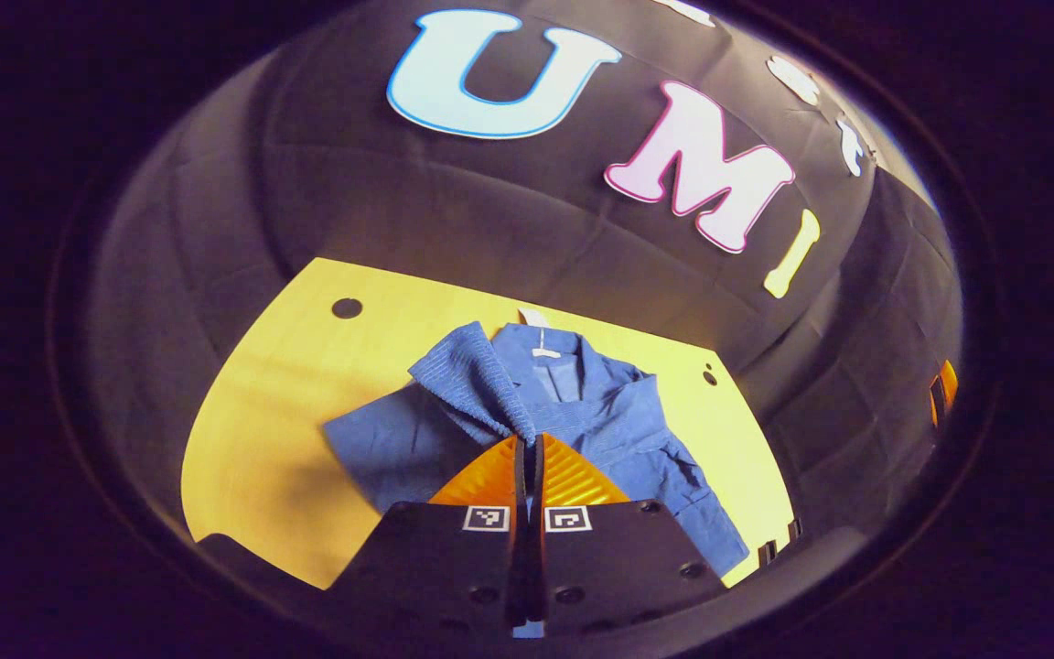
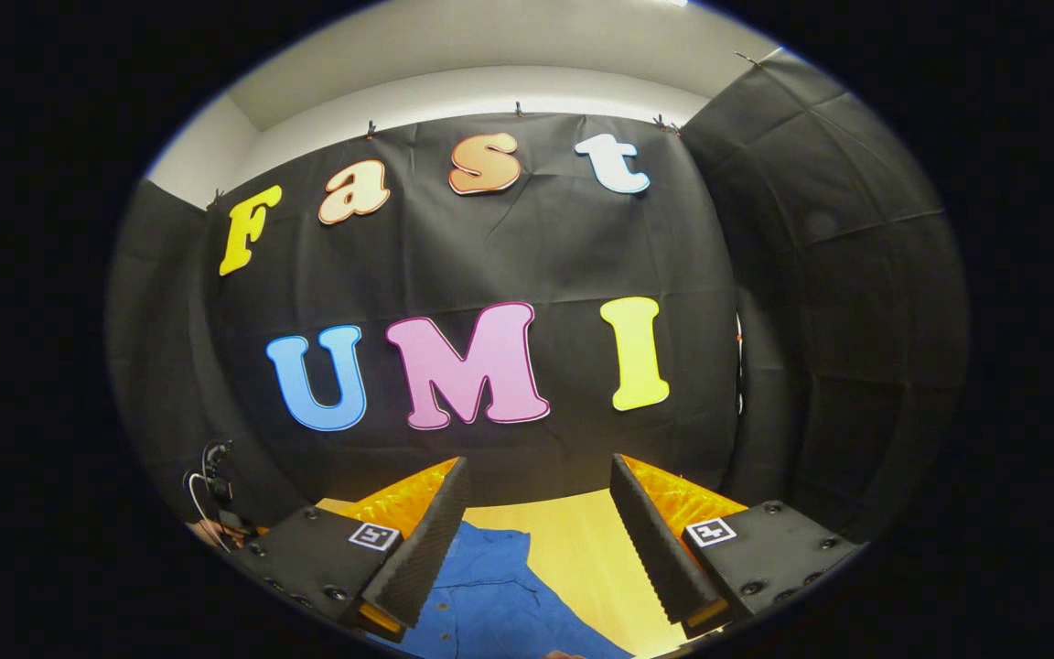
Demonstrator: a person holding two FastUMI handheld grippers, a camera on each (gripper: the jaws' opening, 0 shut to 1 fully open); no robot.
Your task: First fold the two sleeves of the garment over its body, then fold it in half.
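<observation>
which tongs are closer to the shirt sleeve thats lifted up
Left. The left tongs are shut on the raised sleeve, holding it over the shirt. The right tongs hang open above the table, touching nothing.

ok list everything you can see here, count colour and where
shirt: 1, blue, spread on the table, one sleeve lifted over its body
sleeve: 1, blue, pinched at the left gripper's tips
neck tag: 1, white, at the collar on the far side
table: 1, yellow wood, under the shirt, with small dark holes near its far corners
cables: a few, dark and white, low at the left in the right gripper view
left gripper: 1, shut on the sleeve
right gripper: 1, open, above the shirt's edge
</observation>
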